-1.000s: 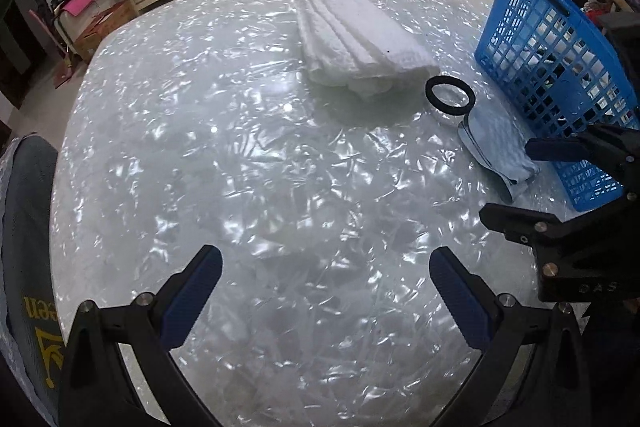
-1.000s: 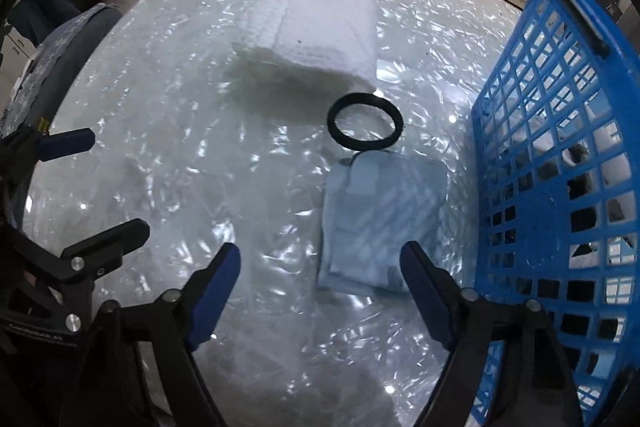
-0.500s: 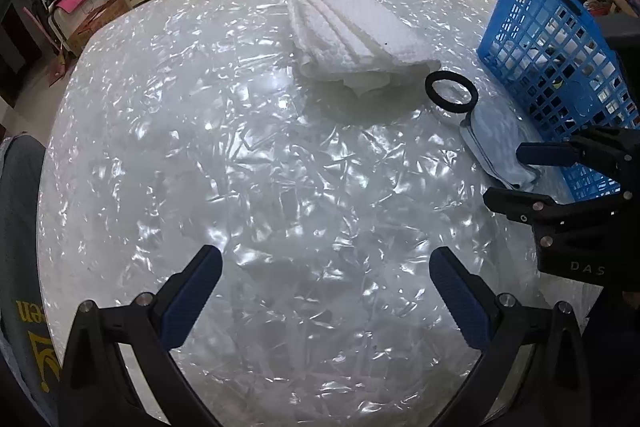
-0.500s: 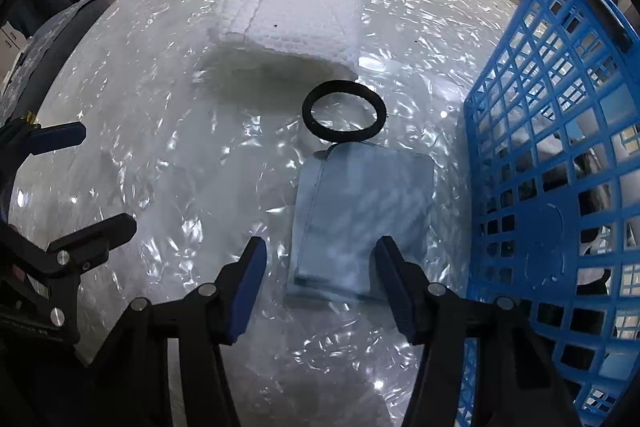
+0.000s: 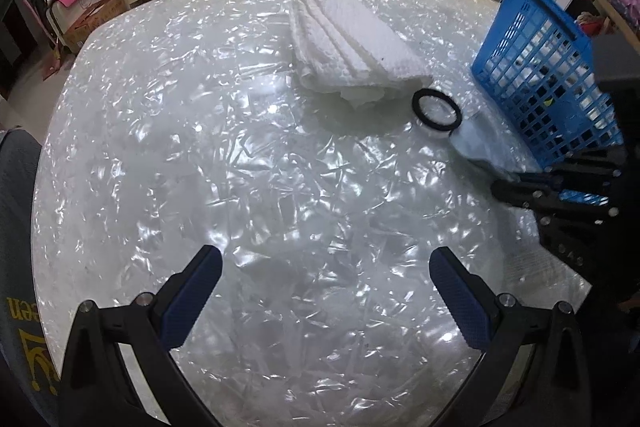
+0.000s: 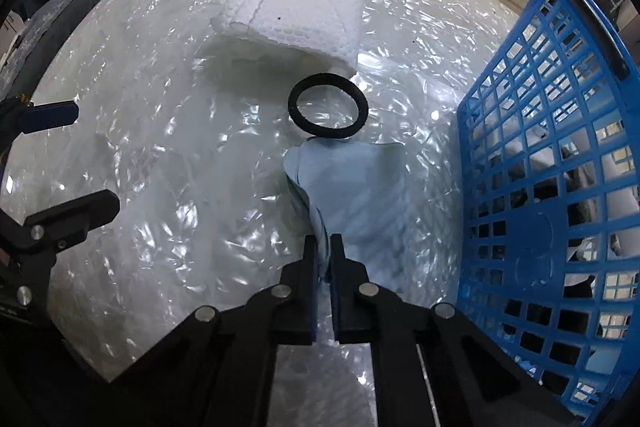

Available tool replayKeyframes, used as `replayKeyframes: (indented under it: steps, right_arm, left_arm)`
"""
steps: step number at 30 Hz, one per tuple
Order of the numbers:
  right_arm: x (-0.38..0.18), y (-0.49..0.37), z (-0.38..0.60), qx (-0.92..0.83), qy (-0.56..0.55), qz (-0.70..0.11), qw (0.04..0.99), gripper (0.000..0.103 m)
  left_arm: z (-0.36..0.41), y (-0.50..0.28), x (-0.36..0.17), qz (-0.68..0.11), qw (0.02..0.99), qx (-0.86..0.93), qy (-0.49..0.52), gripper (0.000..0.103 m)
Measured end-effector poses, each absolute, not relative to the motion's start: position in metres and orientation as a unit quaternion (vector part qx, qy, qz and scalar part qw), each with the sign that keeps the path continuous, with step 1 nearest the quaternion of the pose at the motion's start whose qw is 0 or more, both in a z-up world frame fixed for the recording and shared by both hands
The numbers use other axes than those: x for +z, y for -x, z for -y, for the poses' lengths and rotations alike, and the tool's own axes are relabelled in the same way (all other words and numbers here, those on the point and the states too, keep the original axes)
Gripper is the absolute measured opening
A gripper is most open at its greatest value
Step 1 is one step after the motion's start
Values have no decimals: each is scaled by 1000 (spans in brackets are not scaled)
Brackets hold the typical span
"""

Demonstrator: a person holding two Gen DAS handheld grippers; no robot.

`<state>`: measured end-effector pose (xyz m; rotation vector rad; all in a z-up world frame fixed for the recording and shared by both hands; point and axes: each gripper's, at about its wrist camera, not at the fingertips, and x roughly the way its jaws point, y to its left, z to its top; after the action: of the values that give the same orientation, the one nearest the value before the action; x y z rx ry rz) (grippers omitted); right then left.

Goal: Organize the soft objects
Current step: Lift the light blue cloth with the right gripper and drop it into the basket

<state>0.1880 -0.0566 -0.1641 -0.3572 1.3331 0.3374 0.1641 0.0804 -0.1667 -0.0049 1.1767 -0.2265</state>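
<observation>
Worktop: round, pearly white shimmering surface (image 5: 240, 147) carrying everything.
Basket: blue plastic lattice basket (image 6: 532, 187) at the right edge, soft items inside.
Towel: folded white waffle-textured towel (image 6: 304, 7) towards the far side.
Cloth: light blue folded cloth (image 6: 352, 191) beside the basket, its near edge bunched up.
Ring: black ring (image 6: 328, 105) between towel and cloth.
Right gripper (image 6: 323, 255): clamped on the cloth's near edge.
Left gripper (image 5: 326, 291): spread wide, holding nothing, over bare worktop.

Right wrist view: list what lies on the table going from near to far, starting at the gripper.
right gripper → light blue cloth → black ring → folded white towel
</observation>
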Motion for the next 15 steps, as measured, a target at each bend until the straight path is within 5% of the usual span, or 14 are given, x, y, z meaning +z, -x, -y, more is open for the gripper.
replayKeyframes:
  steps: [15]
  right_arm:
    - [-92,-141,71,183,105,-572,792,4]
  left_arm:
    - [-65,-133,-106,-524,844,-114,2,103]
